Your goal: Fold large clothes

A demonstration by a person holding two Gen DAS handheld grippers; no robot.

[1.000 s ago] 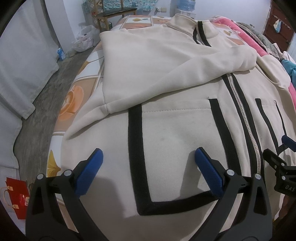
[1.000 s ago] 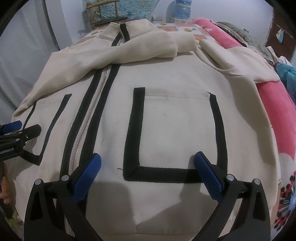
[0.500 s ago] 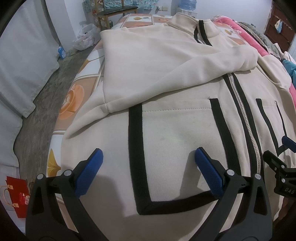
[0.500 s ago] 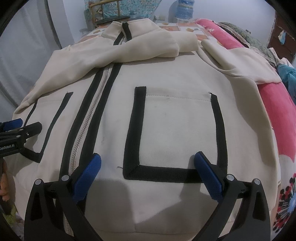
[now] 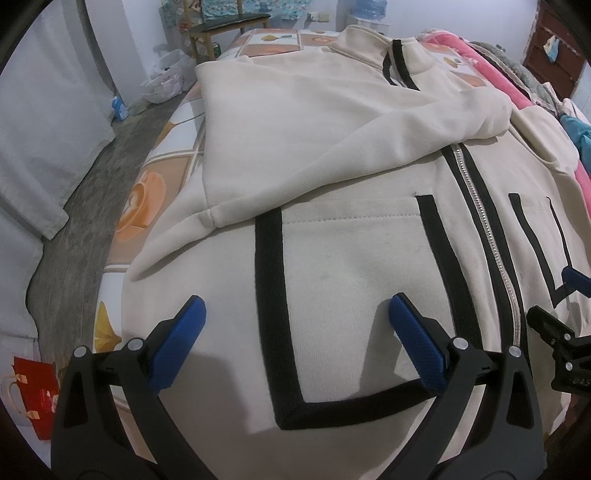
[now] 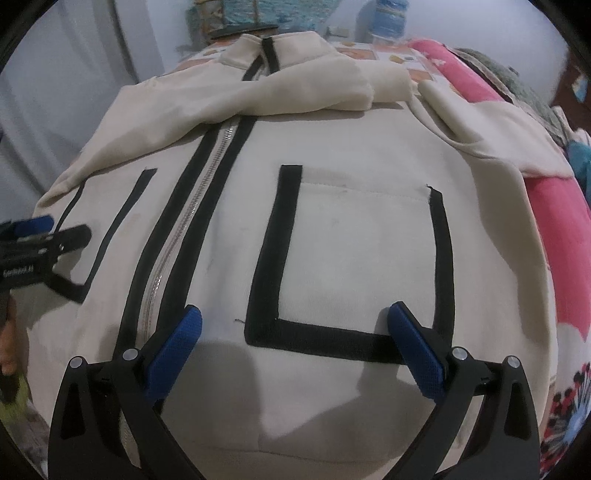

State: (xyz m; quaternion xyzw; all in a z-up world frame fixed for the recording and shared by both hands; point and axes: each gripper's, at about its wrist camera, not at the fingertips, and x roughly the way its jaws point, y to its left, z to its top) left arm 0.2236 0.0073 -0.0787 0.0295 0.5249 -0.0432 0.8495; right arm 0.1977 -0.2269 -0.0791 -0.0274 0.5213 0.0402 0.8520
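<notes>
Patterned bed [image 5: 155, 177] holds a cream jacket [image 5: 332, 258]; left gripper [image 5: 297, 321] and right gripper [image 6: 291, 325] hover spread.

One cream zip-up jacket [image 5: 332, 155] lies on one bed [image 5: 155, 177]; it shows two black-trimmed pockets, one zipper [image 5: 480, 206] and two folded-in sleeves. Two grippers; one red gift bag [image 5: 35, 391]; one wooden chair [image 5: 225, 26]; one water bottle [image 6: 388, 16].
</notes>
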